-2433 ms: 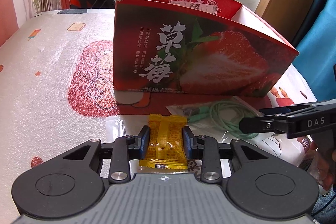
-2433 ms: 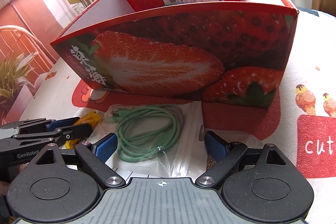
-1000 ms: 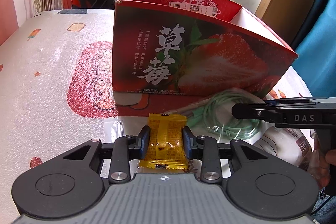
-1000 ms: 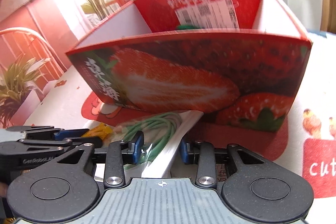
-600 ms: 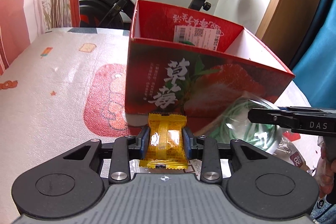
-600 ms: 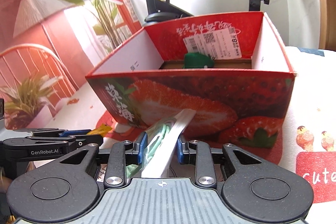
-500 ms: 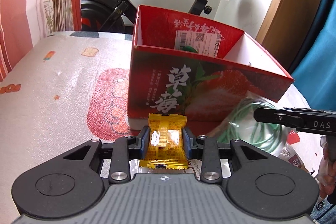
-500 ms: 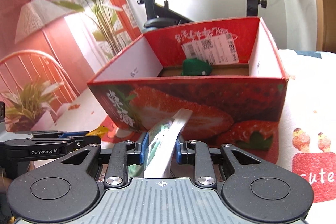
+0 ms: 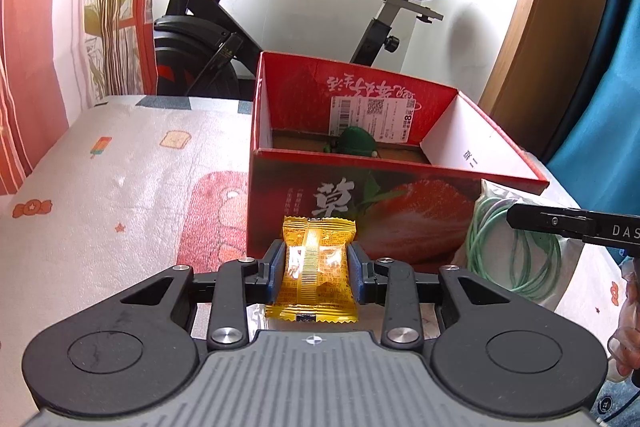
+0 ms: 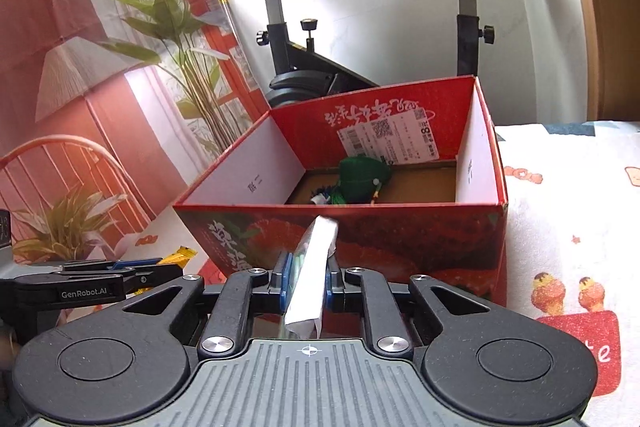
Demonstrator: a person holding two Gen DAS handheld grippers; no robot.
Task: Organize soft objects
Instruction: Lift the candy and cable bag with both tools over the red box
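My left gripper [image 9: 316, 269] is shut on a yellow snack packet [image 9: 318, 259], held in the air in front of the red strawberry box [image 9: 360, 211]. My right gripper [image 10: 307, 281] is shut on a clear bag with a coiled green cable [image 10: 310, 275], seen edge-on, raised before the box's near wall [image 10: 360, 239]. In the left wrist view the cable bag [image 9: 516, 255] hangs to the right of the packet. A green soft object [image 10: 362, 179] lies on the box floor near the back wall; it also shows in the left wrist view [image 9: 354, 143].
The box stands on a white table cover with cartoon prints [image 9: 120, 187]. An exercise bike [image 9: 224, 39] stands behind the table. A curtain with plant print [image 10: 80, 27] hangs at the left. The left gripper's fingers [image 10: 100, 281] show at the right view's left edge.
Both grippers have risen with their loads, so the box's inside now shows. The right gripper closed on the cable bag and lifted it off the table.
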